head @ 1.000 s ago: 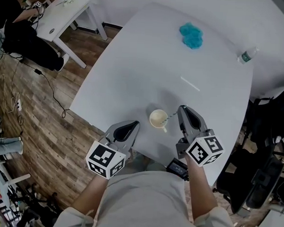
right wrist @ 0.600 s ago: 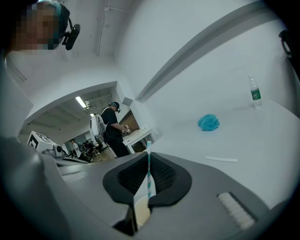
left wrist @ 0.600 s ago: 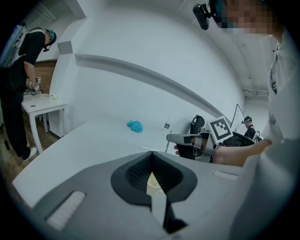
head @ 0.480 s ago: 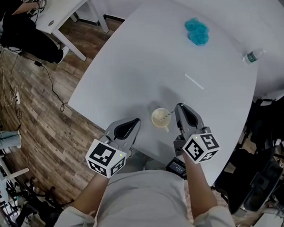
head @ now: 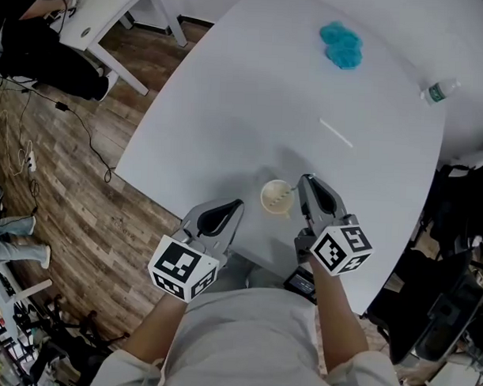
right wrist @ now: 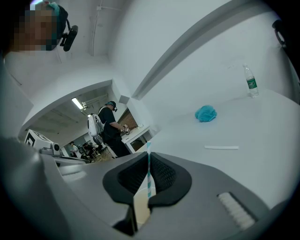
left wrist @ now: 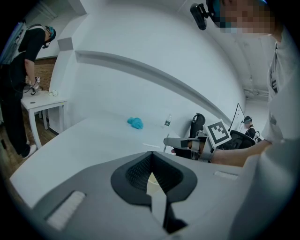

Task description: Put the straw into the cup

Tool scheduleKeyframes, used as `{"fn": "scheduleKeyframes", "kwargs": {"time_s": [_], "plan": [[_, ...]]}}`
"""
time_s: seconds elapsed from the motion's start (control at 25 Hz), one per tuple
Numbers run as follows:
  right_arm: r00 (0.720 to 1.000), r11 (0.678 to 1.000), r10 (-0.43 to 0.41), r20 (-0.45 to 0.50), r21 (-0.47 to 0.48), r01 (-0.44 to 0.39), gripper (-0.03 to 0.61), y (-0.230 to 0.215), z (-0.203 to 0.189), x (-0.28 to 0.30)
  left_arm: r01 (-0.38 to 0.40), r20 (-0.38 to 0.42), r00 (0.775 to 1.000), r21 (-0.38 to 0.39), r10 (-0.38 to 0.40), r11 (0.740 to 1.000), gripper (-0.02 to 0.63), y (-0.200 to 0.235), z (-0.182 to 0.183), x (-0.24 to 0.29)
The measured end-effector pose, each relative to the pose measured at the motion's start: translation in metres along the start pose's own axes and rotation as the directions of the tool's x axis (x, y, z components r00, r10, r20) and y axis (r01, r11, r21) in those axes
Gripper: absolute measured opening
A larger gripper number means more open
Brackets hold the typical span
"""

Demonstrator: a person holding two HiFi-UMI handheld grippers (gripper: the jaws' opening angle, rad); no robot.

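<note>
A cream paper cup stands near the front edge of the white table. My right gripper is just to the right of the cup, shut on a teal-and-white striped straw. The straw slants from the jaws down into the cup's mouth. In the right gripper view the straw stands upright between the closed pads, with the cup below. My left gripper is to the left of the cup, shut and holding nothing. Its own view shows the cup through the jaw gap.
Farther back on the table lie a white paper strip, a crumpled blue cloth and a plastic bottle. A dark device sits at the front edge. A small white table with a person beside it stands at the far left.
My right gripper has come a little closer to the cup, and the straw's end now lies deeper in its mouth. The left gripper has barely moved.
</note>
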State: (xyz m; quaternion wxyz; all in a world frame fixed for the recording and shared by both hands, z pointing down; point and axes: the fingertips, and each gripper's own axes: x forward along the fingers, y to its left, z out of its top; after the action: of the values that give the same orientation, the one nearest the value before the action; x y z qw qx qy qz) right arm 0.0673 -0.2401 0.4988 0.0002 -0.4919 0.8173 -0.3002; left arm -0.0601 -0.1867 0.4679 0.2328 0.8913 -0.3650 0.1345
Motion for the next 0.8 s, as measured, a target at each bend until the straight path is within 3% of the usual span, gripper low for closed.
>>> {"fn": "scheduleKeyframes", "kwargs": {"time_s": [0.8], "plan": [[1.000,0.998,-0.007,-0.015,0.064,0.008,0.023,-0.016,-0.021,0.011,-0.003,-0.035,0.999,-0.016,0.003,1.000,0.018,0.006,-0.014,0.001]]}}
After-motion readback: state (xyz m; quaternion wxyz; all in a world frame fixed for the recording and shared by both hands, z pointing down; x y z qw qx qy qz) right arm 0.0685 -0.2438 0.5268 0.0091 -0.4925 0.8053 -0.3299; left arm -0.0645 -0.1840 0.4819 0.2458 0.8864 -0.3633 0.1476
